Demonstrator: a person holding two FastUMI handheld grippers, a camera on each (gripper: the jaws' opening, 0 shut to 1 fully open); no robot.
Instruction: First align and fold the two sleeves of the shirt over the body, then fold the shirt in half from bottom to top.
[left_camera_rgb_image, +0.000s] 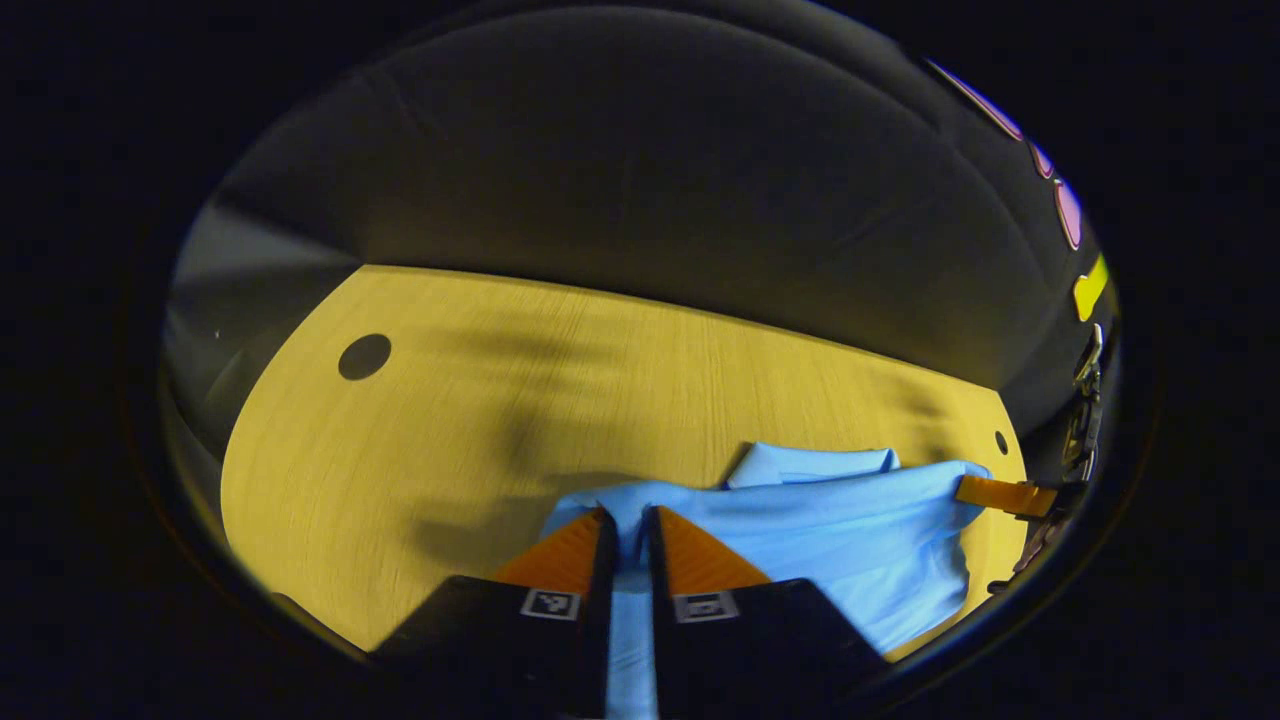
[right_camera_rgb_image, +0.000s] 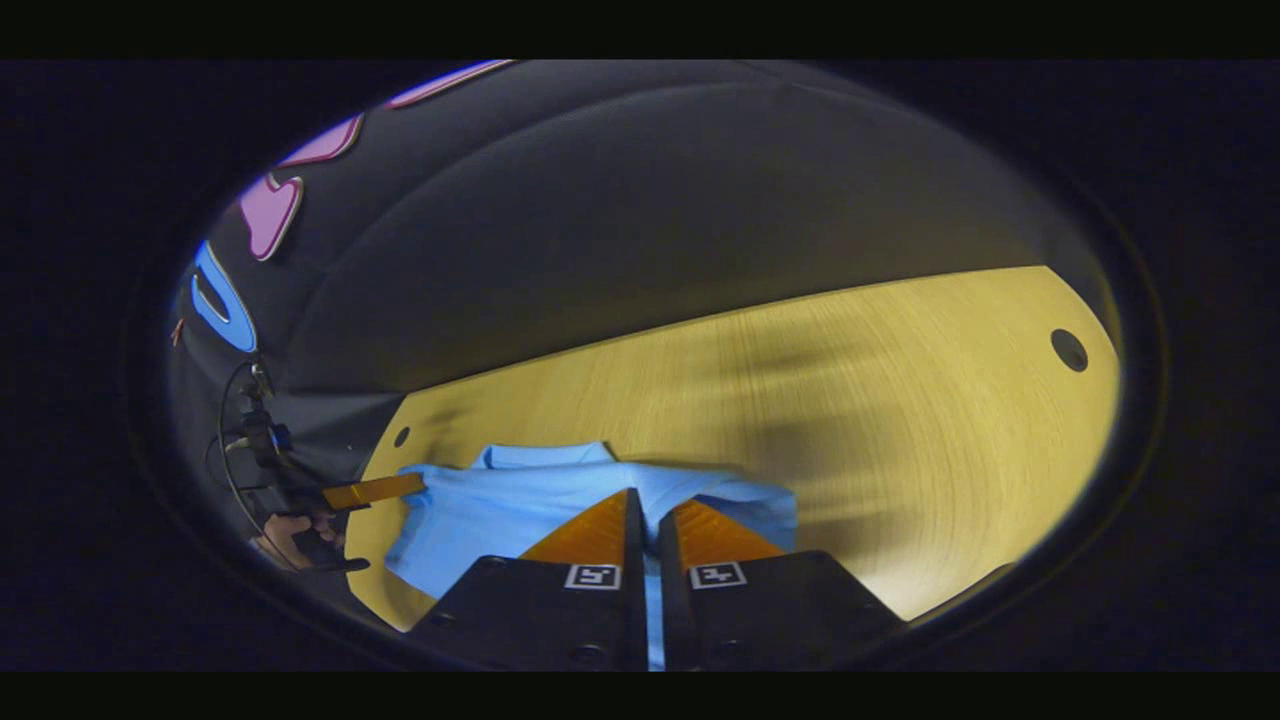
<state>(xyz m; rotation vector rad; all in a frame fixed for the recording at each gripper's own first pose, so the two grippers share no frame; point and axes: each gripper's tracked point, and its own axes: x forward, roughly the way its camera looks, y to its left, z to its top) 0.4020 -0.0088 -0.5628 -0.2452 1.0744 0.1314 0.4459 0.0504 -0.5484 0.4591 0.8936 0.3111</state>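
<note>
A light blue shirt (left_camera_rgb_image: 830, 535) lies bunched on the yellow wooden table (left_camera_rgb_image: 420, 440), its collar (left_camera_rgb_image: 810, 463) toward the far side. My left gripper (left_camera_rgb_image: 628, 515) is shut on a fold of its cloth, which runs down between the fingers. In the left gripper view the right gripper (left_camera_rgb_image: 1005, 495) pinches the shirt's far right edge. In the right gripper view, my right gripper (right_camera_rgb_image: 647, 497) is shut on the shirt (right_camera_rgb_image: 500, 520), with a strip of blue between its fingers. There the left gripper (right_camera_rgb_image: 375, 490) holds the shirt's left corner, a hand (right_camera_rgb_image: 290, 540) behind it.
The table (right_camera_rgb_image: 930, 440) has a dark round hole (left_camera_rgb_image: 365, 356) near one far corner, another hole (right_camera_rgb_image: 1068, 350) near the other, and a small one (right_camera_rgb_image: 401, 436) by the shirt. Black cloth walls close in behind the table. Cables (right_camera_rgb_image: 245, 440) hang beside it.
</note>
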